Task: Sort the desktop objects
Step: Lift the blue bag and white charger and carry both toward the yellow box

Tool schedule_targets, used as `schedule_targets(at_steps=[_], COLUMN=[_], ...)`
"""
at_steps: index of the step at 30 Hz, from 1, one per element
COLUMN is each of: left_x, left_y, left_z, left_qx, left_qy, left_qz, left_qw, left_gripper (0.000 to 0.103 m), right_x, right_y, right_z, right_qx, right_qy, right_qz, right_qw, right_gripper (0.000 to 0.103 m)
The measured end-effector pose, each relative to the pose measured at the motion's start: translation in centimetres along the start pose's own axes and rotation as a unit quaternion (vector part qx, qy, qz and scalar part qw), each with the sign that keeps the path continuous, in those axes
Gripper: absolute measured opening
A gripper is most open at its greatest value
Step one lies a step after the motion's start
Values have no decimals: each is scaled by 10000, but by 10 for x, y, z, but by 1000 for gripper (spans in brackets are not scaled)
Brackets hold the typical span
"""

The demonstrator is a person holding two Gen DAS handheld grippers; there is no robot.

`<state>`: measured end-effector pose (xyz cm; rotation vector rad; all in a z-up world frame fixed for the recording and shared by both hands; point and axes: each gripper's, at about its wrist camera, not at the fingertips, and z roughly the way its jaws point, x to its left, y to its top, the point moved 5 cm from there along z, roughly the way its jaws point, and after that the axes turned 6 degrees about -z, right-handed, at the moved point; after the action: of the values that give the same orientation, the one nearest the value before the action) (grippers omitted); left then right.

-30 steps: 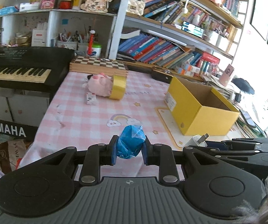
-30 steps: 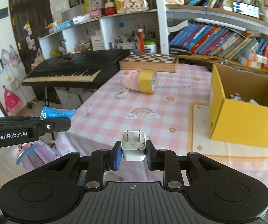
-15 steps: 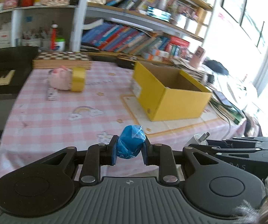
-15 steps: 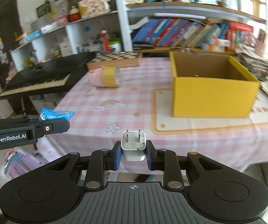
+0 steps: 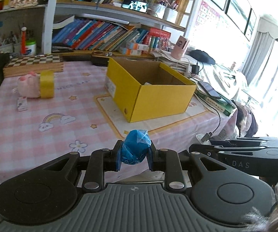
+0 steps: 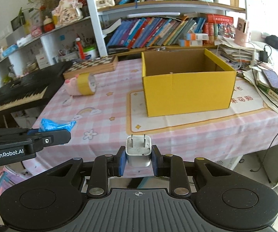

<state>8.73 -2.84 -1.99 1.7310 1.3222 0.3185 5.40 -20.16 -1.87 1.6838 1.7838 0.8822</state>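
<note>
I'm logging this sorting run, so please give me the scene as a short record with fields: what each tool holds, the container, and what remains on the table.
left tool: shut on blue crumpled wrapper
right tool: shut on white plug adapter, prongs up
container: yellow box, open top, on the pink checked tablecloth
box contents: mostly hidden
left on table: pink plush toy touching yellow tape roll; small white card near them
at back edge: chessboard
</note>
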Motion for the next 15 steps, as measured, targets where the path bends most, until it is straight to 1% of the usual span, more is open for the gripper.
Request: schedule_targets(at_steps=[15], left_x=[-36], left_y=[17], left_z=[49], left_qx=[252], left_qy=[-272], left_qz=[199], left_qw=[9991], left_gripper=[23], right_x=[-50], right_y=[8], right_z=[16], right_qx=[184], right_qy=[-173], right_qz=[277], right_qw=[9993], right_gripper=[25])
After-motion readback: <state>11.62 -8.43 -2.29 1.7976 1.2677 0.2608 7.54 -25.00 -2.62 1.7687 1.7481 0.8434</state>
